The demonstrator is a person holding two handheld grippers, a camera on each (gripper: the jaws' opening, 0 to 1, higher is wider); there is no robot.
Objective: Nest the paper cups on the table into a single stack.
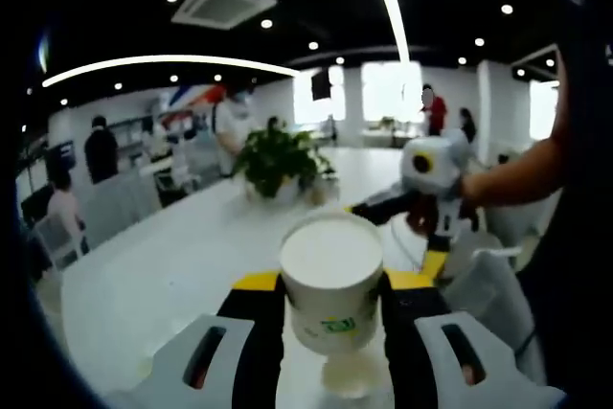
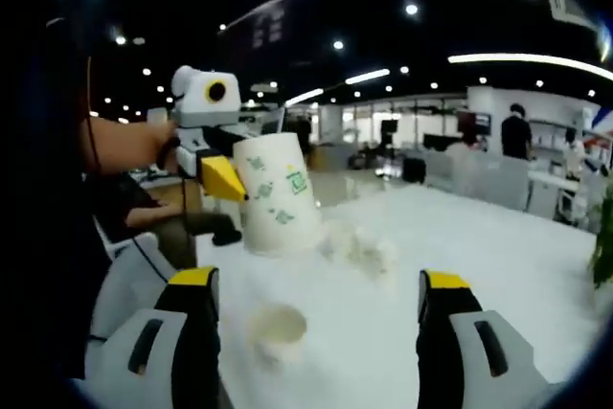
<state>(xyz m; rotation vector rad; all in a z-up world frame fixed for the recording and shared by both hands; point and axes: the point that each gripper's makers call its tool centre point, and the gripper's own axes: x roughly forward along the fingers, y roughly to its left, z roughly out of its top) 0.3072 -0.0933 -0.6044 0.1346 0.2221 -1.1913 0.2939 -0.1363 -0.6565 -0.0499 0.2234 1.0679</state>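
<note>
Cups come together over a long white table [image 1: 144, 275] in a busy open-plan office. My left claw [image 1: 330, 308], rising from the bottom centre of the left gripper view, is clamped on an upturned paper cup [image 1: 330, 289], its pale base facing the camera and a small green mark low on its side; the yellow-tipped jaws press against both flanks. Just below it in the frame, a second paper cup [image 1: 343, 375] sits blurred between the jaws, and I cannot tell whether the two touch. At right centre of that view my right claw [image 1: 433, 227] shows, held in my hand, with a potted plant [image 1: 278, 165] beyond at centre and people standing along the far wall.

In the right gripper view my right claw [image 2: 316, 308] stands wide, its two yellow-tipped jaws well apart at the bottom of the frame and gripping nothing. Between them, low and left of centre, an open cup [image 2: 278, 332] rests on the table, mouth toward the camera. Above it, at left centre, my left claw [image 2: 225, 174] holds the green-printed cup [image 2: 278, 198] tilted in the air, clear of the tabletop. Just right of it, a blurred cluster of further cups [image 2: 364, 246] lies on the table.
</note>
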